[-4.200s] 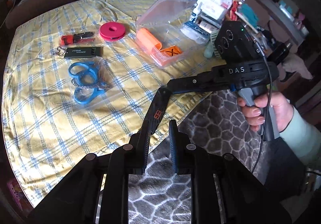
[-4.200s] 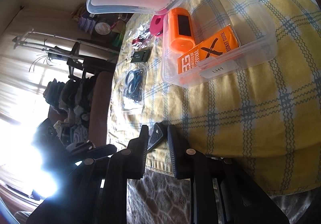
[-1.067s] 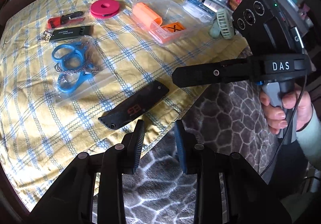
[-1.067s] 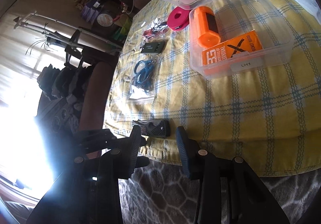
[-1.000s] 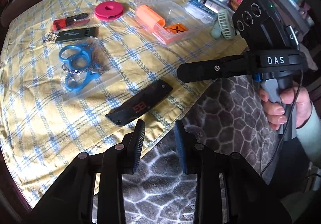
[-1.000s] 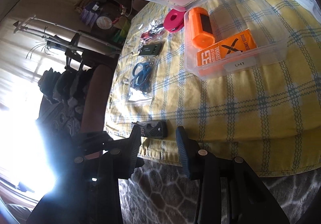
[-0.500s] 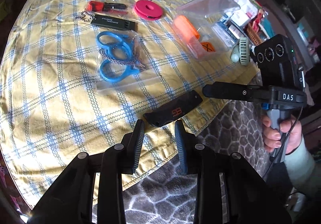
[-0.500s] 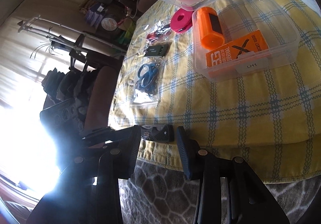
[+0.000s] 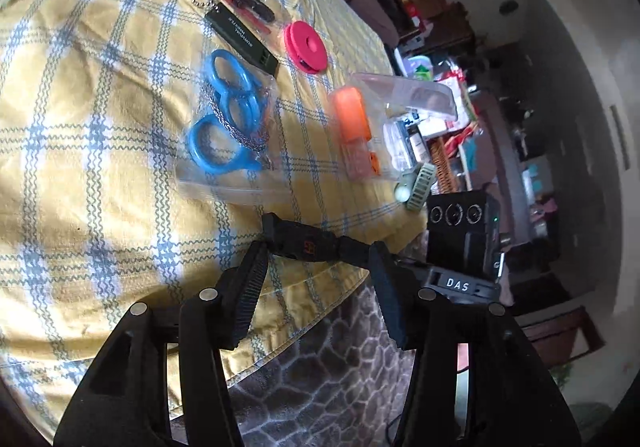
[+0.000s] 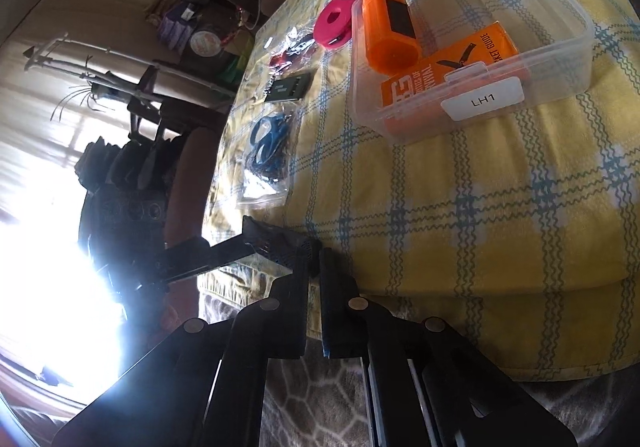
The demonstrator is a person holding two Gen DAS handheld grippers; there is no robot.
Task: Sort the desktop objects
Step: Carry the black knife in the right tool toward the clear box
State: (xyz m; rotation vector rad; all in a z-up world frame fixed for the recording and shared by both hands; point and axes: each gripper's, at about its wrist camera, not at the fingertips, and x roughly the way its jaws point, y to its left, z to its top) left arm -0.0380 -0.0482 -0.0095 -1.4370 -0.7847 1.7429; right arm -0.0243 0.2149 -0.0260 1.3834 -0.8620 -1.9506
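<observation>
step: lift black folding knife (image 9: 308,245) off near table edge | right gripper (image 10: 314,267) fingers clamped on its end | left gripper (image 9: 318,267) fingers apart, straddling it | advice: keep level, carry to clear box (image 10: 568,59) far right, release low

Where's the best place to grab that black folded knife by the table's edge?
The flat black folded knife lies along the edge of the yellow checked tablecloth, so pinch across its narrow width, coming in from off the table. The right gripper grips one end; the open left gripper straddles its middle.
</observation>
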